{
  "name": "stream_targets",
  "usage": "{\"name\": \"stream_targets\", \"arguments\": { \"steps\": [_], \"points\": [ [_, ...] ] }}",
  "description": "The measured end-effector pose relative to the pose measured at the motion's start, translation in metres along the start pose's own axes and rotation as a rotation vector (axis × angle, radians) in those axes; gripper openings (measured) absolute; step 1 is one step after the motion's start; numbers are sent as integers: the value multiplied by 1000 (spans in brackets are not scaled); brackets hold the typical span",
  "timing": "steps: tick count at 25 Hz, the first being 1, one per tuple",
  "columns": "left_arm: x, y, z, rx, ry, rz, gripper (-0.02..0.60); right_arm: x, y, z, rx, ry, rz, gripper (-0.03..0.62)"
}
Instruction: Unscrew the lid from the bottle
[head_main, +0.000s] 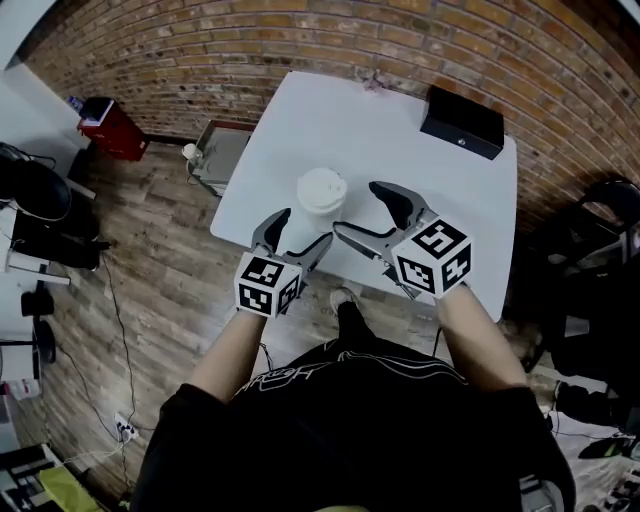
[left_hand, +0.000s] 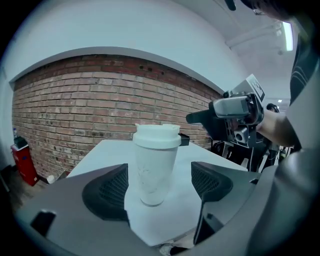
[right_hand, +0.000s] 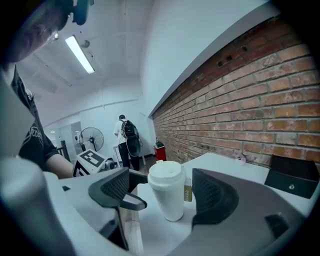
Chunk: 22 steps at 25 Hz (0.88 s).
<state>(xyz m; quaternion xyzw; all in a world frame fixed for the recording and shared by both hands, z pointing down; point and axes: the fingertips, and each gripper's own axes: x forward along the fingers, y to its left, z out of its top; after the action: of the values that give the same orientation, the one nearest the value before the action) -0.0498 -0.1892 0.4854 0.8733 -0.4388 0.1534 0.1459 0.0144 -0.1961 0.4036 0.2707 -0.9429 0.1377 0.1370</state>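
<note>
The bottle (head_main: 306, 236) stands upright near the front edge of the white table (head_main: 400, 150), its white lid (head_main: 321, 192) on top. The left gripper (head_main: 303, 230) is released, jaws spread wide. In the left gripper view the bottle (left_hand: 152, 172) sits between the two dark pads (left_hand: 107, 192) with a gap on each side (no pad touches it). The right gripper (head_main: 357, 210) is also released and empty, jaws well apart, just to the right of the bottle and aimed at it. In the right gripper view the bottle (right_hand: 171, 200) shows between the jaws but ahead of them, with its lid (right_hand: 166, 176) about level with the jaw tips. A black box (head_main: 462, 122) lies at the table's far right corner, well apart from the bottle. A brick wall (head_main: 300, 40) runs behind the table.
</note>
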Motion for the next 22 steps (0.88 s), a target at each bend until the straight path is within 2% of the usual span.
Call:
{"name": "stream_targets", "arguments": {
  "steps": [8,12,17,22],
  "points": [
    [36,12,0,21,15,-51,387,51,-10,-2,-72,79,67,370],
    [46,11,2,28,9,-102,387,62,-5,-3,-94,103,97,368],
    [55,7,-2,45,35,-138,385,67,-10,-8,-99,124,99,341],
    [54,8,-1,49,15,-141,385,67,-10,-9,-116,125,100,321]
  ]
}}
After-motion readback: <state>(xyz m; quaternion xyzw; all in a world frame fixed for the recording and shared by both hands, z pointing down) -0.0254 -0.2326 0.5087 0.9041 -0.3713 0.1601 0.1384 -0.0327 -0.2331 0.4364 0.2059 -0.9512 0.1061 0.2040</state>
